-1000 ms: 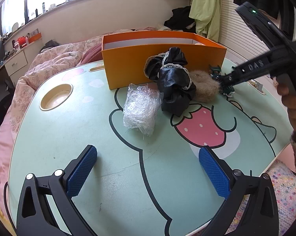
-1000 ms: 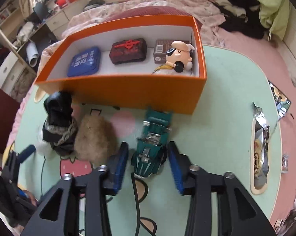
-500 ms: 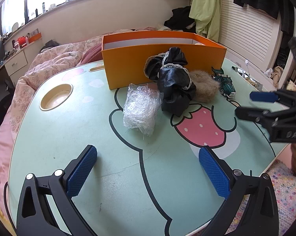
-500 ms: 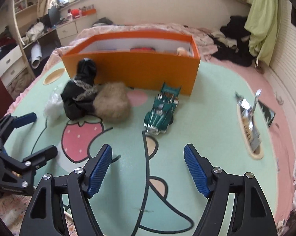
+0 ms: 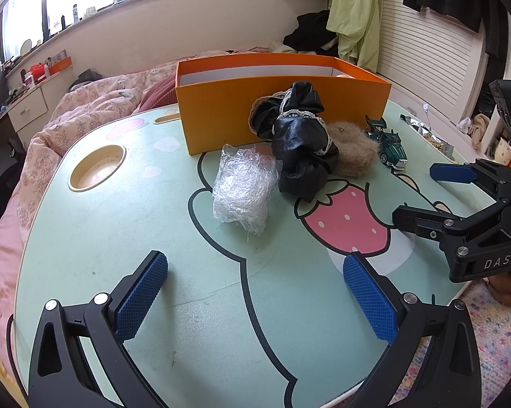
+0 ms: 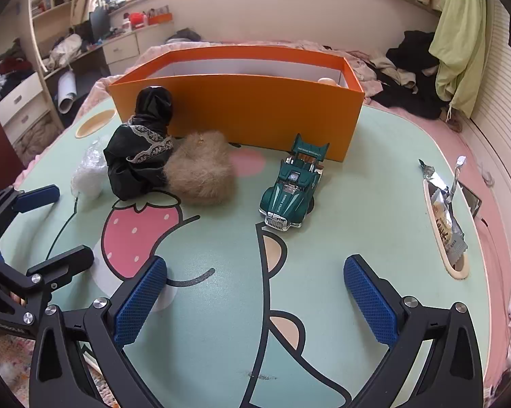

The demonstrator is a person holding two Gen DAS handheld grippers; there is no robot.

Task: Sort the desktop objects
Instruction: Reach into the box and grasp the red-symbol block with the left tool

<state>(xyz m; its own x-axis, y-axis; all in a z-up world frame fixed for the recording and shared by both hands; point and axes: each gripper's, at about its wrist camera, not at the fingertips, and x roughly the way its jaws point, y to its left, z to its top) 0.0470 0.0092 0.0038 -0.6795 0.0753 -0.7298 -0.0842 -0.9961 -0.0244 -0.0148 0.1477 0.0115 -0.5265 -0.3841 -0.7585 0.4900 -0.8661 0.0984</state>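
Observation:
An orange box (image 5: 282, 102) (image 6: 242, 108) stands at the back of the green cartoon table (image 5: 153, 238). In front of it lie a clear plastic wad (image 5: 242, 183) (image 6: 87, 170), a black lace-trimmed cloth bundle (image 5: 299, 142) (image 6: 140, 149), a tan fur ball (image 5: 354, 151) (image 6: 199, 168) and a green toy car (image 5: 388, 146) (image 6: 291, 187). My left gripper (image 5: 255, 292) is open and empty over the near table; it also shows at the left of the right wrist view (image 6: 51, 221). My right gripper (image 6: 255, 295) is open and empty, well short of the car; it also shows in the left wrist view (image 5: 422, 193).
A round cup recess (image 5: 97, 168) is sunk in the table's left side. A slot at the right edge holds foil snack wrappers (image 6: 445, 217). A bed with pink bedding (image 5: 95, 108) lies behind the table. A rug (image 5: 493, 323) lies below the front edge.
My right gripper let go of the green toy car, opened wide and pulled back toward the front edge. The car stays on the table. My left gripper has not moved.

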